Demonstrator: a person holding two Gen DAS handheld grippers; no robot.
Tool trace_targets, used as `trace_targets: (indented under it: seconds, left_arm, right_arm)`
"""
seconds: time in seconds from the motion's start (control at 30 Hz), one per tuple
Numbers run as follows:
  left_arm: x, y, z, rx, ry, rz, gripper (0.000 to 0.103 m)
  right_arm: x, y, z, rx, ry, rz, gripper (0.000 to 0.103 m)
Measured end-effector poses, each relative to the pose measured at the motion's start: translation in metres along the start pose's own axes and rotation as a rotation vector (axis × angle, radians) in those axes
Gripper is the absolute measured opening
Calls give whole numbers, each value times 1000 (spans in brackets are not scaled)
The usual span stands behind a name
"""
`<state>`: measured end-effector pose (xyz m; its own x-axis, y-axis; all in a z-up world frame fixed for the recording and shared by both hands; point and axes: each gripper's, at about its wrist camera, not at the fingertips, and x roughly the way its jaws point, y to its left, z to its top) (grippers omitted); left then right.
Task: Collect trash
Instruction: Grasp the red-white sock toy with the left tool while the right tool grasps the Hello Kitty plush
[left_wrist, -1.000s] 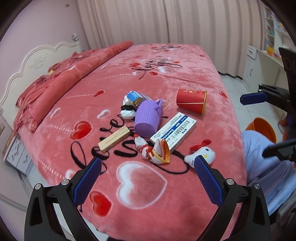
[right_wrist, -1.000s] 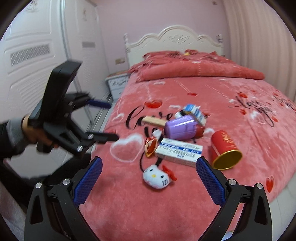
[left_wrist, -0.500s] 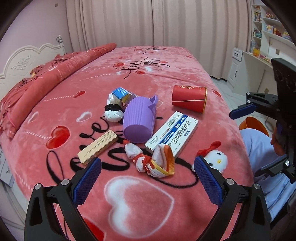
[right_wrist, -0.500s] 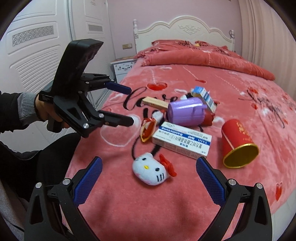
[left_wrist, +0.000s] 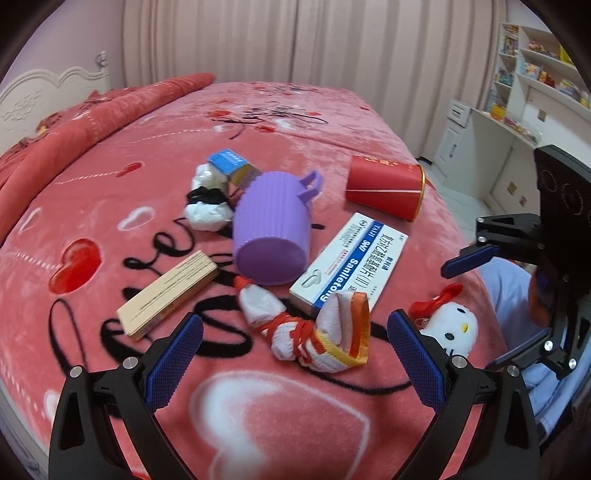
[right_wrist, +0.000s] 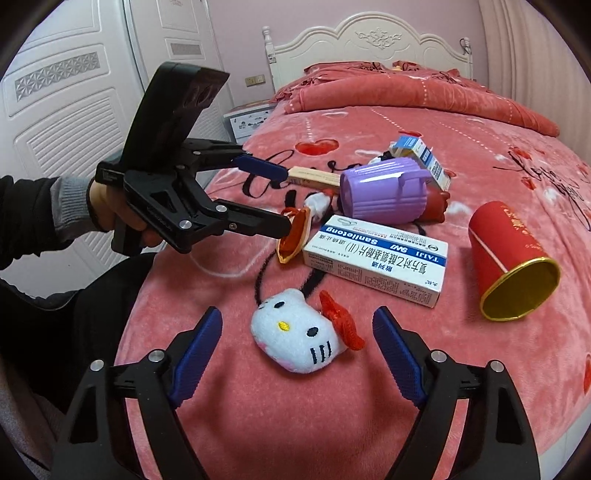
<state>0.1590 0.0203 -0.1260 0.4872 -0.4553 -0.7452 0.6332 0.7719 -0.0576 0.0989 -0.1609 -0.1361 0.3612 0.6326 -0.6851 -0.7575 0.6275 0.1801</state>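
On the pink bedspread (left_wrist: 122, 177) the litter lies in one heap. Behind the purple cup (left_wrist: 271, 229), a blue carton (left_wrist: 231, 166) and a black-and-white wad (left_wrist: 207, 206) are partly hidden; in the right wrist view a red thing (right_wrist: 436, 205) pokes from behind the cup, too covered to name. The cup lies on its side, base toward the left camera, its inside not visible. A red tube (right_wrist: 511, 264) also lies on its side, and its gold mouth shows nothing inside. The pill box (left_wrist: 351, 264) lies closed beside the cup, touching a knotted wrapper (left_wrist: 317, 332). A wooden block (left_wrist: 168, 295) lies left of it. The left gripper (left_wrist: 295, 358) hovers with fingers wide, the wrapper between them, untouched. The right gripper (right_wrist: 297, 354) is closing, its fingers either side of the cat plush (right_wrist: 299, 339), not pressing it. A sleeve (right_wrist: 33, 210) is cut off at the frame edge.
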Motion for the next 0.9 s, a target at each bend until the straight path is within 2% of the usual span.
trace_targets:
  seconds: [0.03,0.07,0.1,0.3,0.47,0.57,0.63,0.73,0.9]
  left_arm:
    - [2,1,0,6,4,-5,92]
    - [5,2,1,8,20,-31,82]
    - [9,6,1,5,34,-48,78]
    - [16,8,-2,25,55,-89,77]
    - [23,6,-8,63,101,-119,77]
    - [26,12,-7,43,105,-136,77]
    - [29,15,-7,37,110,-147,73]
    - [31,16,-7,42,115,-157,72]
    - [33,19,-11,39,119,-165,63]
  right_arm:
    - [2,-1,0,0,6,-1,78]
    - [5,-3,-1,1,14,1,77]
    - [6,-4,-1,3,18,2,77]
    - [9,-9,-4,16,24,-1,76]
    - [12,-10,-6,20,36,16,69]
    - [14,-8,-7,16,42,21,67]
    - [17,-7,-7,10,52,30,60]
    - [20,-4,-9,-4,71,25,60]
    - [21,-8,-11,18,74,40,57]
